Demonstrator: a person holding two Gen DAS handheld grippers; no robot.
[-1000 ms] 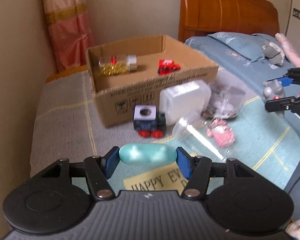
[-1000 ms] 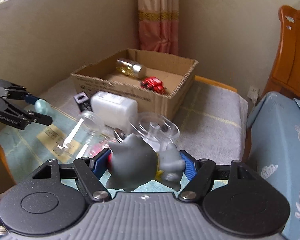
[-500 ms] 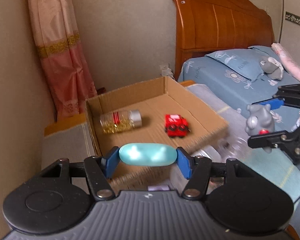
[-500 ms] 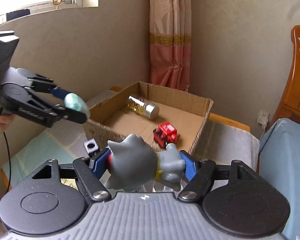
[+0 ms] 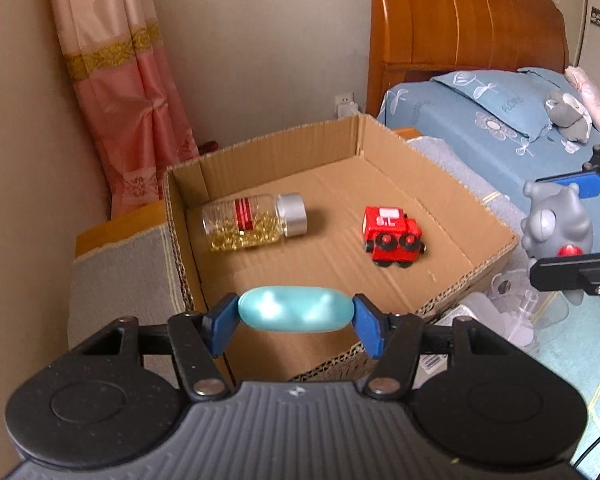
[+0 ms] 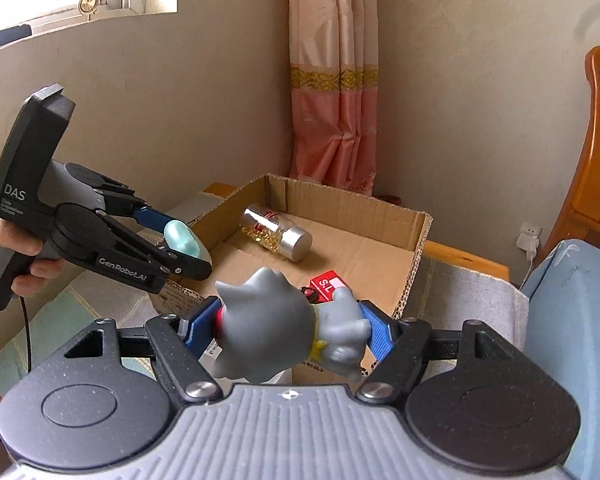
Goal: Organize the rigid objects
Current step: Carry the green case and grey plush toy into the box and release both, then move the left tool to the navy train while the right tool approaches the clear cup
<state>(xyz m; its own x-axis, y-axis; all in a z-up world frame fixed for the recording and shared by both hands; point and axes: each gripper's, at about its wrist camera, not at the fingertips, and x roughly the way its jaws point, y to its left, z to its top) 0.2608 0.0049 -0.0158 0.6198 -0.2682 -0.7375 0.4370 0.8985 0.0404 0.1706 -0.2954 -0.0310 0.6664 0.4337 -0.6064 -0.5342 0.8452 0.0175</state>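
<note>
Both hand-held grippers have risen from the desk toward the cardboard box (image 5: 384,280): the left hand-held gripper (image 5: 296,316) clamps a pale blue oval (image 5: 296,314) over its near edge, the right hand-held gripper (image 6: 288,330) grips a grey figurine (image 6: 268,336) just short. A pill bottle (image 5: 252,224) and red toy vehicle (image 5: 392,236) already lie inside; clear containers (image 5: 516,312) remain outside.

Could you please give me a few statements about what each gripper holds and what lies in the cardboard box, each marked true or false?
1. The left gripper holds a pale blue oval piece. True.
2. The right gripper is empty. False: its jaws clamp a grey toy figure.
3. A red toy car sits inside the cardboard box. True.
4. The capsule bottle stands upright in the box. False: it lies on its side.
</note>
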